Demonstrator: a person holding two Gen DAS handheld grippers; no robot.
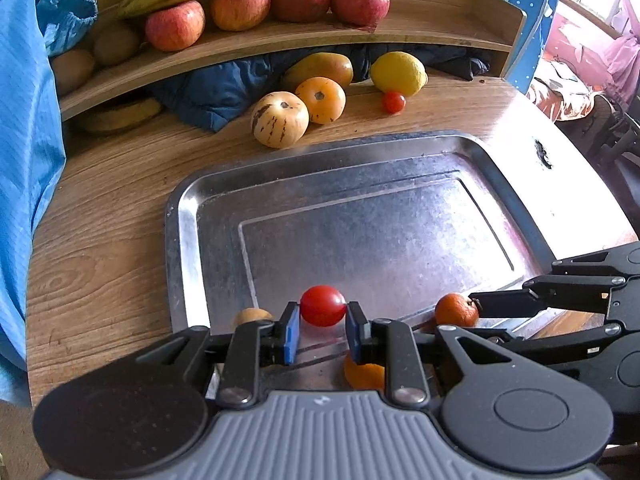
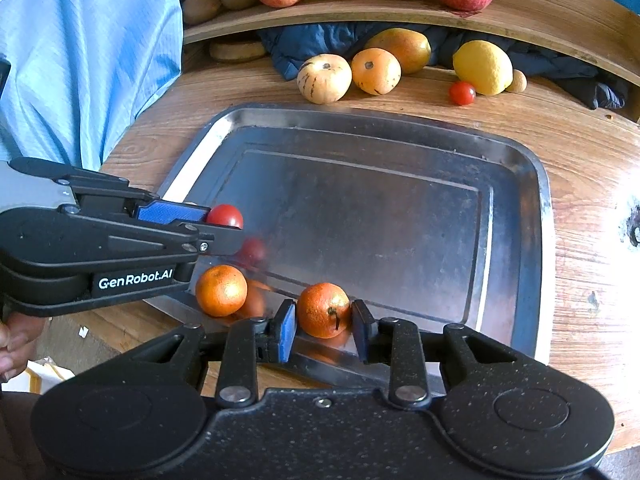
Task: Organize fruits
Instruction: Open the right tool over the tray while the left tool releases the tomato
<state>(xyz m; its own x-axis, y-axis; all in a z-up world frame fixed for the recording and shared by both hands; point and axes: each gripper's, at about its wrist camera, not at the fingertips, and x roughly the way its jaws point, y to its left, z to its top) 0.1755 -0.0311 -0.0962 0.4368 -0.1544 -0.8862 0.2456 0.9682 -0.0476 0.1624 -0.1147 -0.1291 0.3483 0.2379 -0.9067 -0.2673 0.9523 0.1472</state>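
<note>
I had the left gripper pinching a small round red cherry tomato between its blue pads, just above the near left part of the shallow rectangular steel tray; the tomato was near enough a ball that I could tell no long axis, and its stem end was hidden from me; its reddish reflection lay on the metal below it.

My right gripper sat at the tray's near edge with its pads close on either side of a small round orange mandarin; the mandarin's dark stem faced my camera, turned toward the near right; whether the pads still pressed I could not tell for sure, though they looked to be touching the peel.

A second small orange mandarin lay in the tray's near left corner, just left of the held one and below the left gripper; I could not see its stem.

The tray's long side ran left to right on the round wooden table; beyond its far edge lay a striped pale yellow melon-like fruit, an orange persimmon with its calyx upward, a mango lying with its length left to right, a yellow lemon and another cherry tomato.

Red apples lined the curved wooden shelf above, bananas at its left.

The only writing I could read was "GenRobot.AI" in white on the left gripper's side, in the right wrist view.
</note>
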